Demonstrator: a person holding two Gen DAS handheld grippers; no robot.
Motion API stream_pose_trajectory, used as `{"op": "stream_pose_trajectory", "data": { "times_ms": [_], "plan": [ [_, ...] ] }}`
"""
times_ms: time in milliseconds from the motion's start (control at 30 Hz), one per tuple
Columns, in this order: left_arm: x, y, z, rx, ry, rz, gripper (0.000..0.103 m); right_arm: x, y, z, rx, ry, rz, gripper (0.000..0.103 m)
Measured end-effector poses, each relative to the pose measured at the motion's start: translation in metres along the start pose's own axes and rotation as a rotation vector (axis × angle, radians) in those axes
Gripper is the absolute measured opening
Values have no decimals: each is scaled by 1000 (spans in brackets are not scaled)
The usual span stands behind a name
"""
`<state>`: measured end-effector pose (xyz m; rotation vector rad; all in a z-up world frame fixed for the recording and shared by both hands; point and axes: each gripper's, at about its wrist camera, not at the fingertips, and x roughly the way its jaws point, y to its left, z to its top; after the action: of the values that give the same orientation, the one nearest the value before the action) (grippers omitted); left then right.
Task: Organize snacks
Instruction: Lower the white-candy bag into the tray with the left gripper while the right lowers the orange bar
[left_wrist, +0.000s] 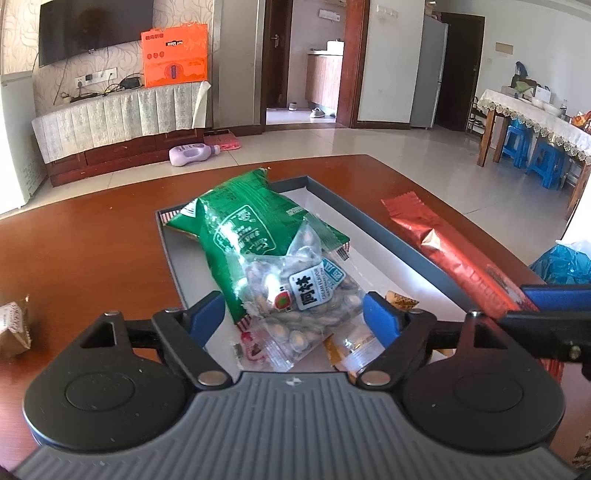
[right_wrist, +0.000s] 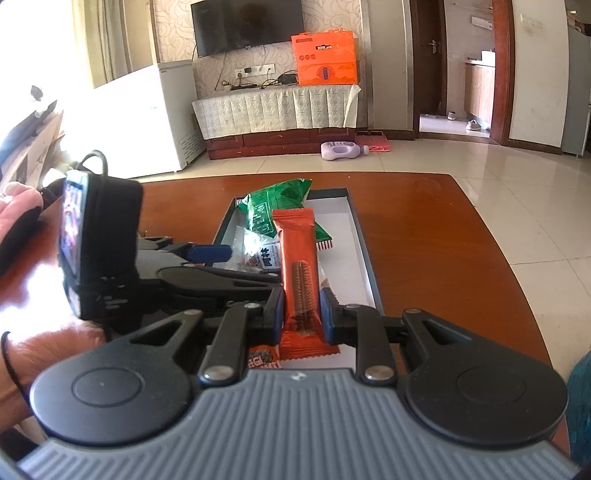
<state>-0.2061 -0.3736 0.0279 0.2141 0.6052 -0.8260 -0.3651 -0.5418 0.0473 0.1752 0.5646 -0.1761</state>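
Pinching the red snack bar (right_wrist: 300, 280) at mid-length over the tray (right_wrist: 364, 251), the right gripper (right_wrist: 302, 314) jaws are clenched; light, crinkly and slippery, it probably crushes easily. Left gripper (left_wrist: 293, 314) jaws are released around the seed bag (left_wrist: 295, 295) lying in the tray

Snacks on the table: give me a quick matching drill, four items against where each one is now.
Items:
1. green bag
2. red bar
3. clear nut pack
4. brown wrapped snack

Places:
A. clamped in the right gripper
B. between the open fingers of the left gripper
C. lying in the tray, at its far end
D. on the bare table, left of the tray

Pairs: 1-C, 2-A, 3-B, 4-D
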Motion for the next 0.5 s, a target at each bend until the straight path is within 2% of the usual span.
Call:
{"op": "stream_pose_trajectory", "data": {
  "times_ms": [100, 167, 500],
  "plan": [
    [-7, 5, 0, 12, -8, -1, 88, 1, -1, -1, 4, -1, 1, 24],
    [-13, 8, 0, 17, -16, -13, 93, 2, -1, -1, 6, 1, 3, 24],
    [-47, 8, -7, 106, -53, -56, 94, 9, -7, -2, 17, 17, -9, 24]
  ]
}}
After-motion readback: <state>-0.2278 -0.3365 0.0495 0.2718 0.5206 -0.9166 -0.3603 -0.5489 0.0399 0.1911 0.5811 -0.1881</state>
